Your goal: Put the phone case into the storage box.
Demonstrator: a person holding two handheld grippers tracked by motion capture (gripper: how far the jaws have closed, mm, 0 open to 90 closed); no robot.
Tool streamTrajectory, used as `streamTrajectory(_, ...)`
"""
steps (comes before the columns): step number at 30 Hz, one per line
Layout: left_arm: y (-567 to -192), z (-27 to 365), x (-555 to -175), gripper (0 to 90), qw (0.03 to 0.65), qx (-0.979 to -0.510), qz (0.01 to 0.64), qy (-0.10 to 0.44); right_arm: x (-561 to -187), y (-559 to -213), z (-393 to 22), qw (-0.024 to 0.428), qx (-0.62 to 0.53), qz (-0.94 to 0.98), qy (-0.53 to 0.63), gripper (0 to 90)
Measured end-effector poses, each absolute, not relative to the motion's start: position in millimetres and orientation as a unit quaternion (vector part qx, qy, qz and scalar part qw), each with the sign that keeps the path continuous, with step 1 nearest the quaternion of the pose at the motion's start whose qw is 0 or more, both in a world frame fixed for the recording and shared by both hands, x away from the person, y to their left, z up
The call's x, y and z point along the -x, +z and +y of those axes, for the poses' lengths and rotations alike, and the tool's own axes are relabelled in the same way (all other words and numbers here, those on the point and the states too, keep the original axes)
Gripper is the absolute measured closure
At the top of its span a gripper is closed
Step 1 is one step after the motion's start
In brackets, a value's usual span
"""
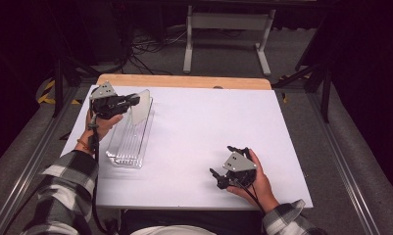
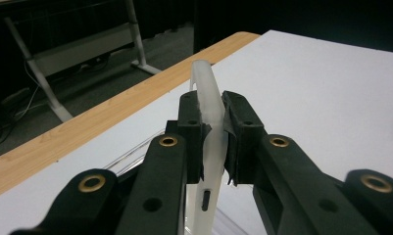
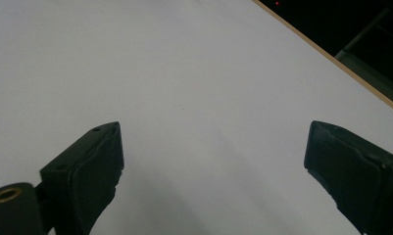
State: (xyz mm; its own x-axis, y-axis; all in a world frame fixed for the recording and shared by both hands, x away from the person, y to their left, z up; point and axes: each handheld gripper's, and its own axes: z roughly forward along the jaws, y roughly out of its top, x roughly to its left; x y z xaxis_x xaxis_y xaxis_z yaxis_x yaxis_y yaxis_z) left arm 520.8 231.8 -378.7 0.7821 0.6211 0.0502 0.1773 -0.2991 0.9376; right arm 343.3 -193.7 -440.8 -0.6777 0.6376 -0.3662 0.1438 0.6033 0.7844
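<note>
A: High view first: what are the left tongs (image 1: 133, 100) doing?

B: They are pinching a translucent white plastic plate (image 1: 142, 105), held on edge above the far end of a clear ribbed rack (image 1: 128, 142). The rack lies on the left part of the white surface (image 1: 208, 127), running lengthwise away from the person.

A: Is the grip plain closer up?

B: Yes. In the left gripper view the left tongs (image 2: 213, 132) have both pads pressed onto the faces of the plate (image 2: 207, 98), one on each side. The plate stands upright between them, its rounded top rising past the pads and a small dark slot showing low in it. Clear ribs of the rack (image 2: 135, 154) show just below and to the left.

A: And the right tongs?

B: Spread, with nothing between them. In the high view the right tongs (image 1: 214, 177) rest low near the front right of the surface, in the person's right hand (image 1: 255, 183), well apart from the rack. In the right gripper view the right tongs (image 3: 213, 147) point across bare white surface (image 3: 184, 73), and its wooden edge (image 3: 331, 56) runs along the upper right.
</note>
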Motion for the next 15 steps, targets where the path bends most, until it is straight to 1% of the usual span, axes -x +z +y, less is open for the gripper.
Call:
streamTrajectory(2, -379.1, 231.9, -524.4, 79.5, 0.537, -0.778, 0.254, 0.204, -343.2, -441.2, -193.1, 0.325, -0.233, 0.835, 0.377, 8.5)
streamTrajectory(5, -381.3, 231.2, -530.9, 79.3, 0.527, -0.783, 0.259, 0.204, -343.1, -441.8, -192.5, 0.326, -0.231, 0.837, 0.374, 8.7)
streamTrajectory(11, -384.1, 235.6, -533.0, 79.3, 0.529, -0.781, 0.266, 0.201, -341.6, -441.9, -192.1, 0.324, -0.231, 0.838, 0.373, 9.1)
streamTrajectory(14, -385.2, 238.4, -532.5, 74.8, 0.514, -0.785, 0.276, 0.208, -339.8, -441.7, -191.0, 0.332, -0.225, 0.838, 0.37, 9.6)
streamTrajectory(15, -385.7, 238.7, -532.1, 74.8, 0.502, -0.792, 0.276, 0.212, -339.6, -441.3, -190.9, 0.334, -0.224, 0.837, 0.372, 9.8)
